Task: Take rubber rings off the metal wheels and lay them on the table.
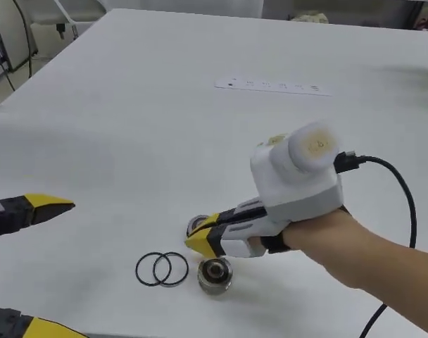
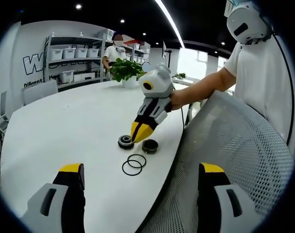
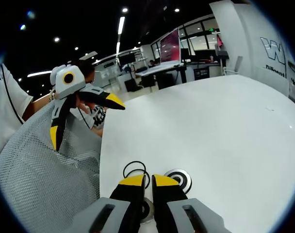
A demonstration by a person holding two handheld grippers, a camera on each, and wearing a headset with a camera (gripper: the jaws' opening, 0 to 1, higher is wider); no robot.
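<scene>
Two loose black rubber rings [image 1: 161, 269] [image 2: 133, 165] [image 3: 135, 169] lie overlapping on the white table [image 1: 200, 127]. A bare metal wheel [image 1: 215, 274] [image 2: 150, 145] stands just right of them. A second wheel [image 1: 196, 224] [image 2: 125, 141] [image 3: 179, 180], dark around its rim, sits behind it. My right gripper [image 1: 198, 238] [image 2: 139, 132] [image 3: 150, 180] is shut, its yellow tips low over the table between the two wheels, with nothing visible in them. At the left, my left gripper [image 1: 70, 271] [image 2: 141, 168] stands wide open and points at the rings from a distance.
A white power strip [image 1: 274, 86] lies farther back on the table. A black cable [image 1: 404, 204] runs from the right gripper. A mesh chair [image 2: 235, 145] stands at the table's near edge, with a potted plant [image 2: 125, 69] and a person at the far end.
</scene>
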